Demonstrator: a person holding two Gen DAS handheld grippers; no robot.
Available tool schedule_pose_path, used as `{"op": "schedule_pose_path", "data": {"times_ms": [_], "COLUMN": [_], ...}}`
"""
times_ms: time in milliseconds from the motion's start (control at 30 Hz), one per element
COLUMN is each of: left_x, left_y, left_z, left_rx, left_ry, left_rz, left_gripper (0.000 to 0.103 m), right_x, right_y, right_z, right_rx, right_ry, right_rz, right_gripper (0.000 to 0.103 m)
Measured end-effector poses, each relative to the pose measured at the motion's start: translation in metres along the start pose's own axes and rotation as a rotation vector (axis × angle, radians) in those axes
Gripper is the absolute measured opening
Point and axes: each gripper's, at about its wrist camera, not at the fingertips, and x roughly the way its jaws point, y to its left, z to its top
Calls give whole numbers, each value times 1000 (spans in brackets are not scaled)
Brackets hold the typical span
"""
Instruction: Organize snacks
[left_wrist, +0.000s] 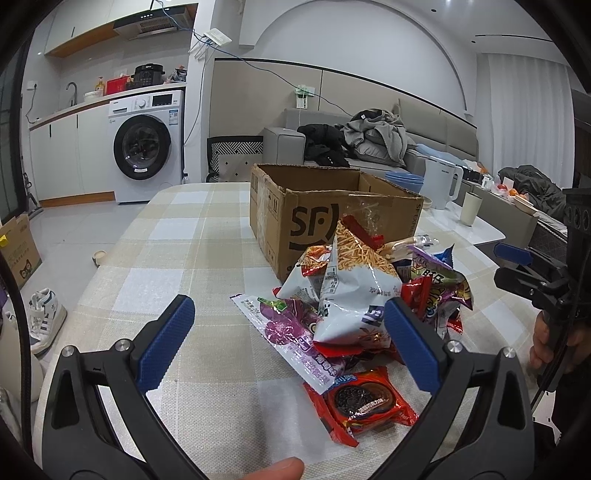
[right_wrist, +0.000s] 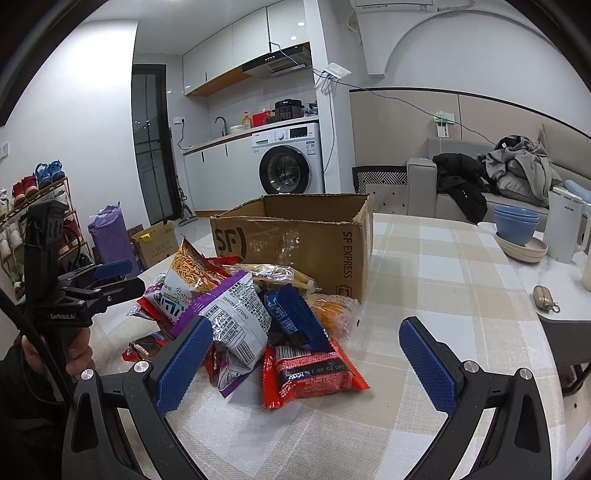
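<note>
A pile of snack packets (left_wrist: 354, 295) lies on the checked tablecloth in front of an open SF cardboard box (left_wrist: 317, 218). A red Oreo packet (left_wrist: 364, 400) and a purple packet (left_wrist: 291, 339) lie nearest in the left wrist view. My left gripper (left_wrist: 288, 343) is open and empty, just short of the pile. My right gripper (right_wrist: 306, 354) is open and empty, its fingers either side of a red packet (right_wrist: 310, 373) and a silver-purple bag (right_wrist: 236, 317). The box (right_wrist: 295, 243) stands behind the pile. Each gripper also shows in the other view, the right one (left_wrist: 517, 266) and the left one (right_wrist: 114, 277).
The checked table (left_wrist: 184, 236) has a rounded edge at the left. Blue bowls (right_wrist: 517, 225), a white kettle (right_wrist: 565, 229) and a small pouch (right_wrist: 545, 297) stand at the right. A sofa with clothes and a washing machine are behind.
</note>
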Motion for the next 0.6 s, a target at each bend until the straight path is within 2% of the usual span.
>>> {"op": "schedule_pose_path", "data": {"times_ms": [300, 600], "left_x": [0, -1], "left_y": [0, 1], "left_z": [0, 1], "left_rx": [6, 2], "left_ry": [-2, 1], "left_rz": [7, 12], "left_gripper": [102, 102], "right_x": [5, 18], "right_y": [0, -2], "right_z": [2, 4], "right_rx": [9, 14], "right_ry": [23, 94], "right_rz": [-17, -62], "right_gripper": [103, 103]}}
